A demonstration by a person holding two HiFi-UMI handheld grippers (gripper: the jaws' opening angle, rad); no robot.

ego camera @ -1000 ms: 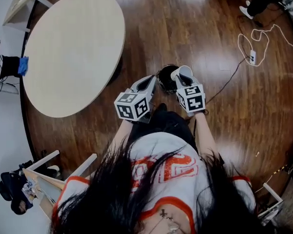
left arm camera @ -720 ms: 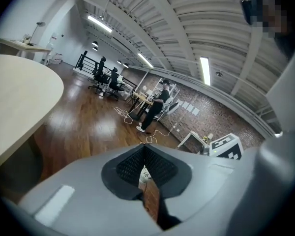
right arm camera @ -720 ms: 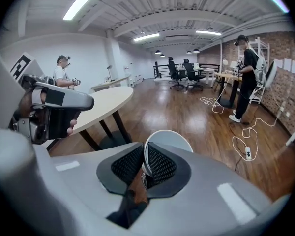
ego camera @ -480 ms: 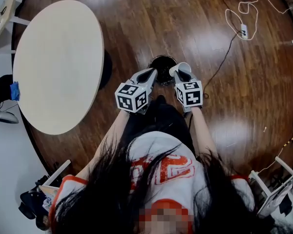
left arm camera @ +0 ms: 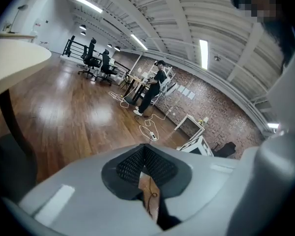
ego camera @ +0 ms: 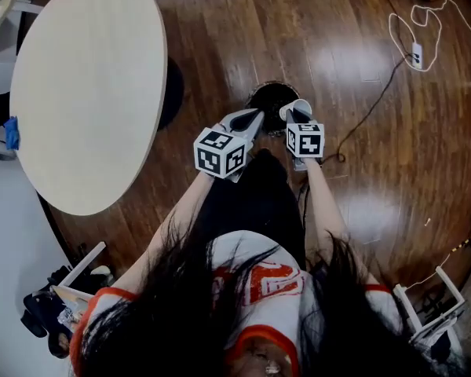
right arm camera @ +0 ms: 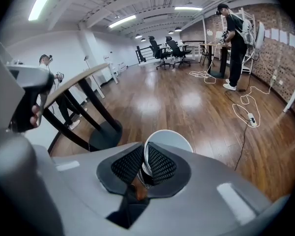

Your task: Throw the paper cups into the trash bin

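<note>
Paper cup (right arm camera: 174,140) sits pinched by its rim in our right hand-held gripper (right arm camera: 145,163), beside the black trash bin (ego camera: 267,96). Our left hand-held gripper (left arm camera: 143,167) is clenched on nothing.

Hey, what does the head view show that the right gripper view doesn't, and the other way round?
Only the head view: the black trash bin on the floor, and the wearer's orange-and-white shirt. Only the right gripper view: a person standing far back, and office chairs. Both: the paper cup pinched by its rim in the right gripper, the round table and the wooden floor.
</note>
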